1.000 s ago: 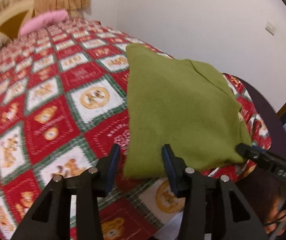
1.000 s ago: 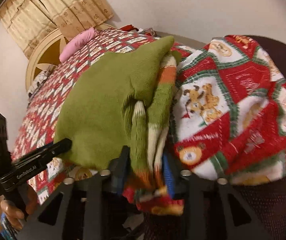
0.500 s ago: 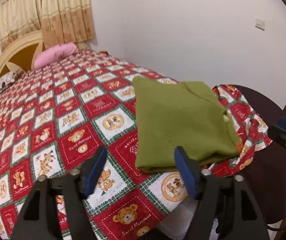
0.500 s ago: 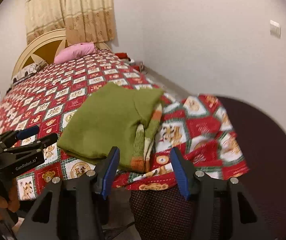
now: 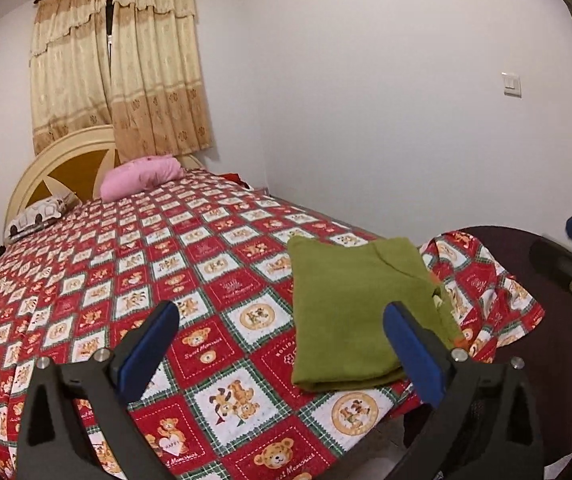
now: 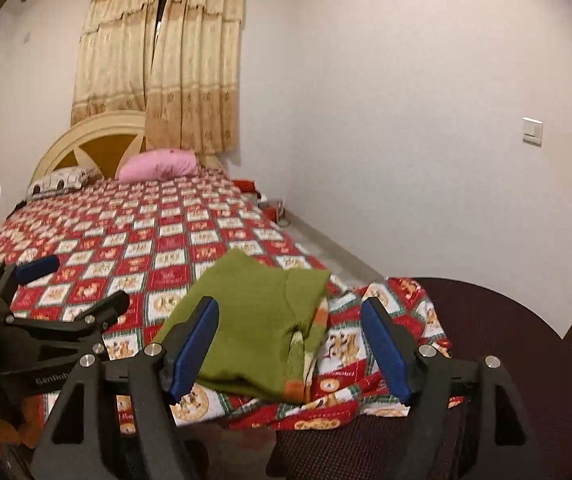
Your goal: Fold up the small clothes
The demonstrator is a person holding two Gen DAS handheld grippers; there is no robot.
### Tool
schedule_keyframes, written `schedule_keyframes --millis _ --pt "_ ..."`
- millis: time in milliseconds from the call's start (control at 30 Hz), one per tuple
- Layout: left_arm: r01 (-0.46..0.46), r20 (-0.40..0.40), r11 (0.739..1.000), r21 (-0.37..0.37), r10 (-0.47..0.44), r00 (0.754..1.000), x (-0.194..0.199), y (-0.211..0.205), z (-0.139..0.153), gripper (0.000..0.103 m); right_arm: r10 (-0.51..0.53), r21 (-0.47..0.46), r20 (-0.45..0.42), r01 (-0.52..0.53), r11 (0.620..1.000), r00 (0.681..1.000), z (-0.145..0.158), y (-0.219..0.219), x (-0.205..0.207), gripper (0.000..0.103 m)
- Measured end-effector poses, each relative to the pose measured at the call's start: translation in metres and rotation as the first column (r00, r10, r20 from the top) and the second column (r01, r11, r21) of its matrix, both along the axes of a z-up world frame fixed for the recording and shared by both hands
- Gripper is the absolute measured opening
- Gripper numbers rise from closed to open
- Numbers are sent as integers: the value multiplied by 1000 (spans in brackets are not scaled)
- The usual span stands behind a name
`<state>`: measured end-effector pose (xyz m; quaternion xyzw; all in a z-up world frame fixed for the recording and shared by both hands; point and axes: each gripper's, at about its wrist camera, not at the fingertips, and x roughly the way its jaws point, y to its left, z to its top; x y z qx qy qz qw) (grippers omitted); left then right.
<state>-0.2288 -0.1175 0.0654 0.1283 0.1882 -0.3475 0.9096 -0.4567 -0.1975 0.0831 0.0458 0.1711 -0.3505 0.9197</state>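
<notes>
White walls and beige curtains (image 5: pixel 126 72) closed the room behind a bed covered by a red quilt (image 5: pixel 134 272) with bear squares. You held both grippers back from the bed, and neither of them touched anything.

Your left gripper (image 5: pixel 282 344) had its jaws spread wide with nothing between them. The green sweater (image 5: pixel 354 312) lay folded and flat on the near corner of the quilt, just ahead of this gripper and toward its right finger. Your right gripper (image 6: pixel 290 344) was wide open too, and the green sweater (image 6: pixel 254 320) lay straight ahead of it, partly behind its left finger. Striped cuffs showed at the edge of the sweater that was nearer to the right finger.

The sweater looked like soft, light knit, so I think it would bend and sag if you lifted it by one point. A better hold was probably on the thick folded edge near you, through all layers together. The corner of the quilt hung over a dark chair (image 6: pixel 486 320), which could let the cloth slide.
</notes>
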Motion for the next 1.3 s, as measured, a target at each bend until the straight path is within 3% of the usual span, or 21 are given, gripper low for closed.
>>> schedule_keyframes --millis 200,400,633,1300 --pt "10 42 1000 -25 -9 999 -9 -2 9 103 -66 -50 109 72 996 992 18 2 -21 85" --pt "50 40 998 -45 -48 998 -12 -13 24 103 -97 -61 144 106 992 985 28 2 -29 86" --pt "37 37 995 -95 -34 999 -15 -12 33 103 -111 -49 163 120 992 980 32 0 -30 86" --pt "12 37 999 -45 -10 999 -15 -15 24 103 -116 -67 158 128 990 981 29 3 -29 86"
